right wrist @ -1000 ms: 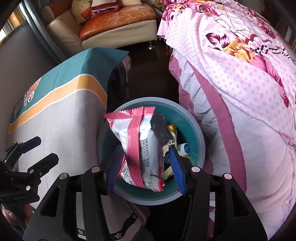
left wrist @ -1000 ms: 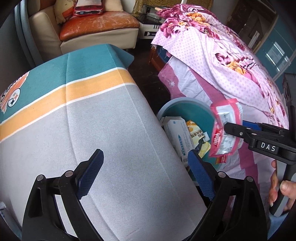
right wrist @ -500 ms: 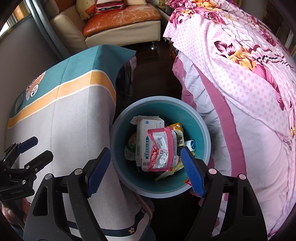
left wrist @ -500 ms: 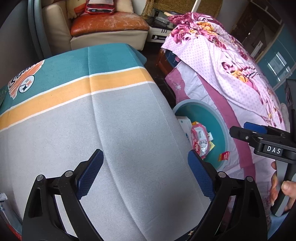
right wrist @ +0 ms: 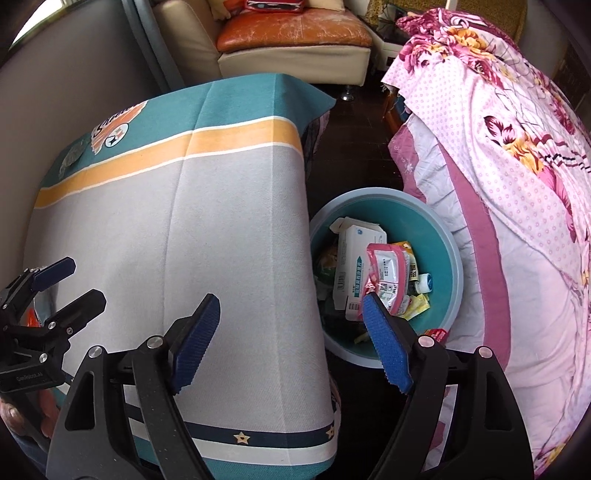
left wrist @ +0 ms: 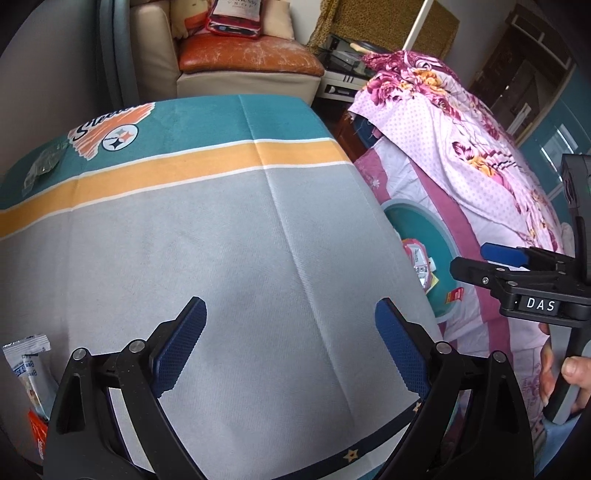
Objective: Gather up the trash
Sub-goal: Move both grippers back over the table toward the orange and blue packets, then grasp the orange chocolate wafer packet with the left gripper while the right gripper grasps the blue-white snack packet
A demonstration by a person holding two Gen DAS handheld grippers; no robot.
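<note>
A teal bin (right wrist: pixel 443 236) stands on the floor between the table and the bed. It holds a white carton (right wrist: pixel 354 266), a pink-edged silver wrapper (right wrist: pixel 388 273) and other scraps. The bin also shows in the left wrist view (left wrist: pixel 424 229). My right gripper (right wrist: pixel 291 343) is open and empty over the table's right edge, next to the bin; it shows from the side in the left wrist view (left wrist: pixel 476 262). My left gripper (left wrist: pixel 288 347) is open and empty above the grey cloth; it also shows in the right wrist view (right wrist: pixel 70 284). A white sachet (left wrist: pixel 27 365) lies at the table's left edge. A crumpled clear wrapper (left wrist: pixel 44 166) lies at the far left.
The table carries a grey, orange and teal cloth (left wrist: pixel 221 221). A bed with a pink floral cover (right wrist: pixel 517 166) stands right of the bin. A sofa with an orange cushion (right wrist: pixel 295 33) stands at the back. Dark floor (right wrist: pixel 354 147) lies between them.
My right gripper opened and the pink-edged wrapper dropped into the bin. Both grippers then moved left over the table.
</note>
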